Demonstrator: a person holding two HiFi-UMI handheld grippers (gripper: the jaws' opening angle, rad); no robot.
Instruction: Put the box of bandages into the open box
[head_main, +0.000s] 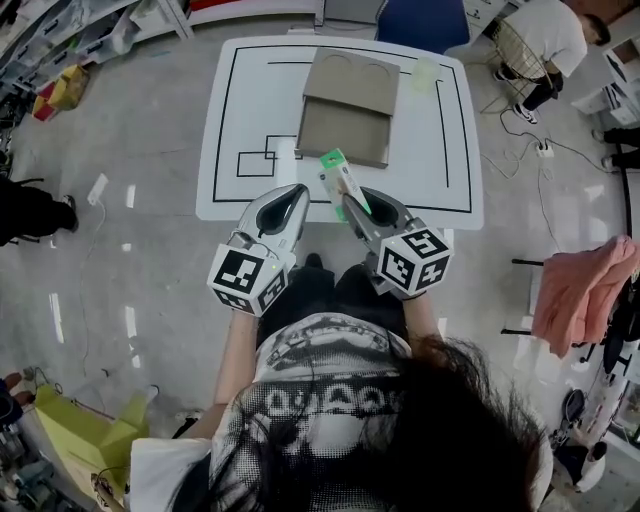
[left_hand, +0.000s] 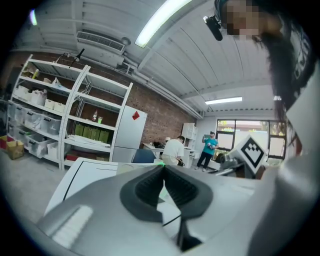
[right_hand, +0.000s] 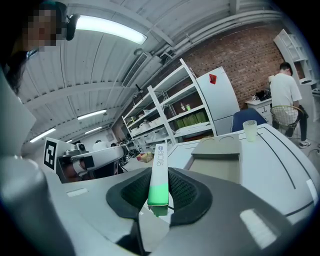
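Bandage box (right_hand: 159, 175): a slim green-and-white carton, clamped by its lower end between the pads of the right gripper (head_main: 352, 205), the rest sticking out past the jaws. It hangs in the air over the near edge of the table (head_main: 225, 150), not yet above the open box (head_main: 345, 110), which lies farther off at the table's middle with its lid folded back to the far side.

The step in hand looks like the carry, with pick-up done and placing to come. The next move calls for taking the carton away from the person and a touch left until it is over the tray, lowering it (probably laid flatter, since it stands tilted), then parting the jaws.

The left gripper (left_hand: 164, 175) sits just left of the right one, jaws together on nothing, idle.

Only the head view shows how far the carton is from the tray. Only the right gripper view shows the pads pressing the carton's broad sides, and only the left gripper view shows its jaws meeting.
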